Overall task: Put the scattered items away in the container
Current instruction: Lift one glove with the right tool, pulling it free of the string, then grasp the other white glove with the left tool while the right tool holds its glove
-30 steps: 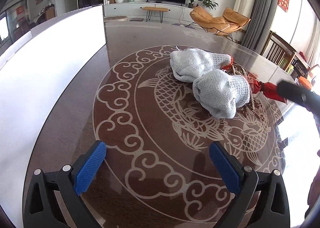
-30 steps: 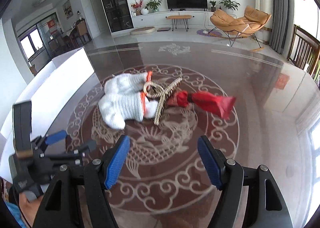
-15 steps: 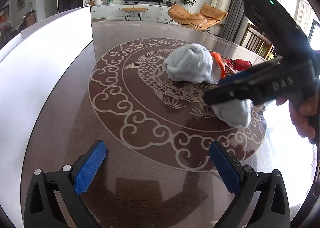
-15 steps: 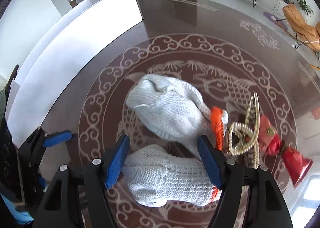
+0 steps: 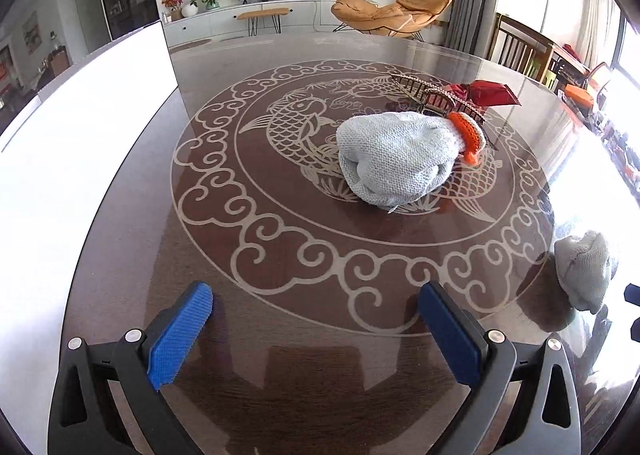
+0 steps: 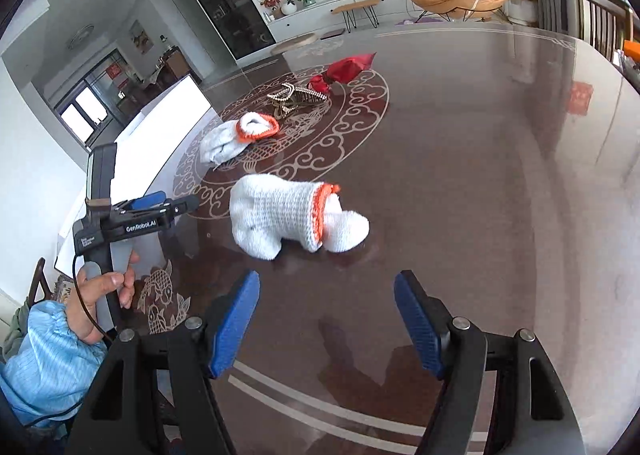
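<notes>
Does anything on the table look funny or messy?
Yes. One white glove lies by itself, apart from the other glove, the rope and the red pouch. Nothing looks spilled or broken.

Black right gripper [image 6: 326, 323] with blue ribbed pads, silver screws; light-blue sleeve [image 6: 48, 355].

The white container [image 5: 80, 159] is glare-blown and edge-cropped, while the near glove [image 5: 584, 271] sits half-lost in glare.
</notes>
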A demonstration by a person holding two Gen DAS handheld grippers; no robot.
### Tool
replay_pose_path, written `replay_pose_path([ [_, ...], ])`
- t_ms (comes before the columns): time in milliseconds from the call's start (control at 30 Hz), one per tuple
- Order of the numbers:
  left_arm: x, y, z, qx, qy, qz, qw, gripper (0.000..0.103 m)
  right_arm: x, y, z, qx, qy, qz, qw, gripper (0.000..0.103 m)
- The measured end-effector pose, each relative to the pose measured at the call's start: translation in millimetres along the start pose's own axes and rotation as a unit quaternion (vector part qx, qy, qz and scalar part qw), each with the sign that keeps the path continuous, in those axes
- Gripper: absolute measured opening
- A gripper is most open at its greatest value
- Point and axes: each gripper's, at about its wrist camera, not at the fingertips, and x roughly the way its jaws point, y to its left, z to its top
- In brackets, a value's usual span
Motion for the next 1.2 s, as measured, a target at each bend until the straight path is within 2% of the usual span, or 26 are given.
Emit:
replay_pose_path([
  [67, -2.2, -0.8, -0.8, 0.000, 0.000, 0.000, 1.0000, 0.103, 11.5, 15.3, -8.9, -0.048, 0.017, -0.030, 0.998, 0.072],
  [200, -2.9, 0.0, -0.9, -0.004, -0.001, 0.002, 1.0000, 0.103, 40.7, 37.6, 12.7, -0.124, 0.029, -0.061, 0.990, 0.071],
  [267, -3.0, -0.1, -1.7, -0.006, -0.001, 0.002, 1.0000, 0.103, 55.0, 35.0, 31.9, -0.140, 0.023, -0.120, 0.983, 0.071],
  [300, -3.2, 0.1, -2.1, -0.006, -0.002, 0.002, 1.0000, 0.103, 57.6, 24.7, 40.7, -0.130, 0.012, -0.154, 0.979, 0.070],
  [367, -2.6, -0.4, -1.4, -0.007, -0.002, 0.002, 1.0000, 0.103, 53.3, -5.7, 57.2, -0.071, -0.010, -0.241, 0.968, 0.071],
  [400, -2.5, -0.4, -1.3, -0.007, -0.002, 0.002, 1.0000, 0.103, 45.6, -18.7, 61.2, -0.032, -0.020, -0.253, 0.967, 0.071],
  [433, -2.3, -0.6, -0.2, -0.008, -0.002, 0.002, 1.0000, 0.103, 36.3, -27.1, 60.8, 0.004, -0.031, -0.232, 0.972, 0.071],
  [500, -2.1, 0.5, 0.7, -0.011, -0.004, 0.001, 0.9999, 0.103, 24.0, -30.5, 51.3, 0.066, -0.043, -0.158, 0.984, 0.071],
  [567, -2.6, 1.8, 0.4, -0.014, -0.005, -0.002, 0.9999, 0.103, 30.4, -22.3, 42.1, 0.100, -0.030, -0.067, 0.992, 0.071],
  [600, -2.8, 2.4, 0.4, -0.015, -0.006, -0.003, 0.9999, 0.103, 36.7, -15.2, 41.4, 0.108, -0.027, -0.048, 0.993, 0.071],
  [733, -3.0, 3.0, -0.1, -0.018, -0.006, -0.003, 0.9998, 0.103, 49.3, -8.7, 60.5, 0.154, -0.075, -0.087, 0.981, 0.071],
  [833, -3.0, 2.3, -0.4, -0.017, -0.006, -0.001, 0.9998, 0.103, 67.3, -4.4, 81.0, 0.169, -0.069, -0.105, 0.978, 0.071],
  [933, -3.2, 2.0, -0.7, -0.017, -0.006, -0.002, 0.9998, 0.103, 86.7, 6.5, 95.6, 0.136, -0.062, -0.112, 0.982, 0.071],
  [1000, -3.1, 2.1, -0.6, -0.016, -0.006, -0.001, 0.9999, 0.103, 96.6, 11.3, 99.0, 0.107, -0.056, -0.137, 0.983, 0.071],
  [1033, -3.0, 2.0, -0.5, -0.016, -0.005, 0.000, 0.9999, 0.103, 100.6, 11.6, 100.8, 0.104, -0.057, -0.136, 0.984, 0.071],
  [1200, -2.6, 2.2, 0.2, -0.015, -0.005, 0.000, 0.9999, 0.103, 88.3, 6.3, 95.1, 0.135, -0.063, -0.077, 0.986, 0.071],
])
